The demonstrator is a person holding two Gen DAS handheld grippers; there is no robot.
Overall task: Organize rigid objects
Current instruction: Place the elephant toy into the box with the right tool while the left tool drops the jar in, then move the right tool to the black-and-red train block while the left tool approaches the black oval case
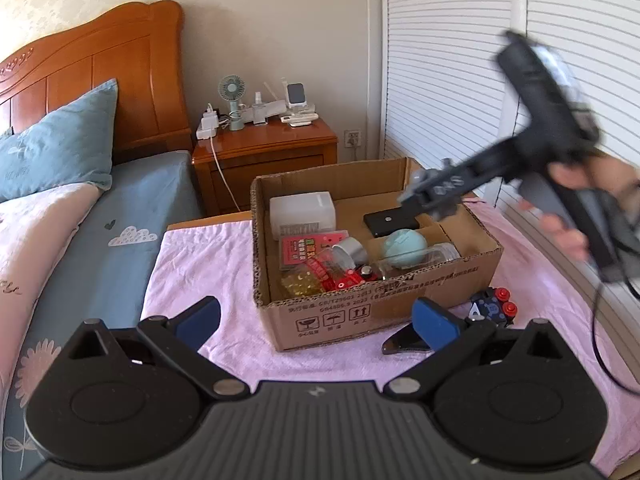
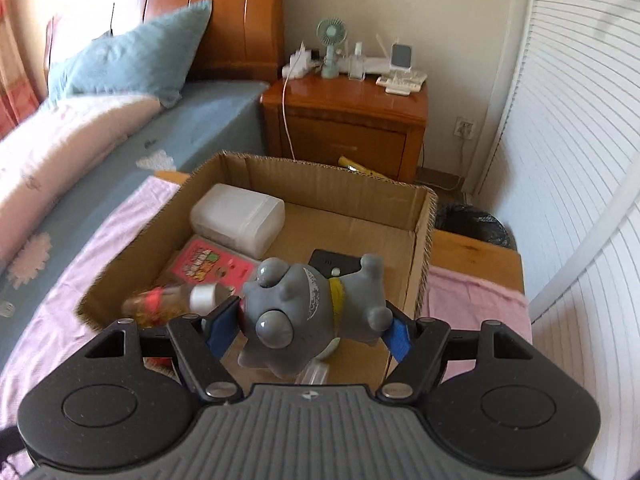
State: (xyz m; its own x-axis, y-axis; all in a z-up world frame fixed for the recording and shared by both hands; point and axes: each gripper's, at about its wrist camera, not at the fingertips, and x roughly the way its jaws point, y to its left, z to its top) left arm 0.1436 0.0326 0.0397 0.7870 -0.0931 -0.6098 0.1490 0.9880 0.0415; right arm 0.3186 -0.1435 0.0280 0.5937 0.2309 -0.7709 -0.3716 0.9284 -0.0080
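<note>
the right gripper (image 2: 310, 326) squeezes a gray toy (image 2: 304, 316) just above the cardboard box (image 2: 424, 240) — it is round, so it could slip out or land on the bottle (image 2: 176, 298). the toy lies sideways, head left, long way across. the left gripper (image 1: 316, 320) is wide open, holding nothing

Corrugated cardboard box (image 2: 424, 216); glossy wooden nightstand (image 2: 344, 108); matt grey toy (image 2: 304, 312).
</note>
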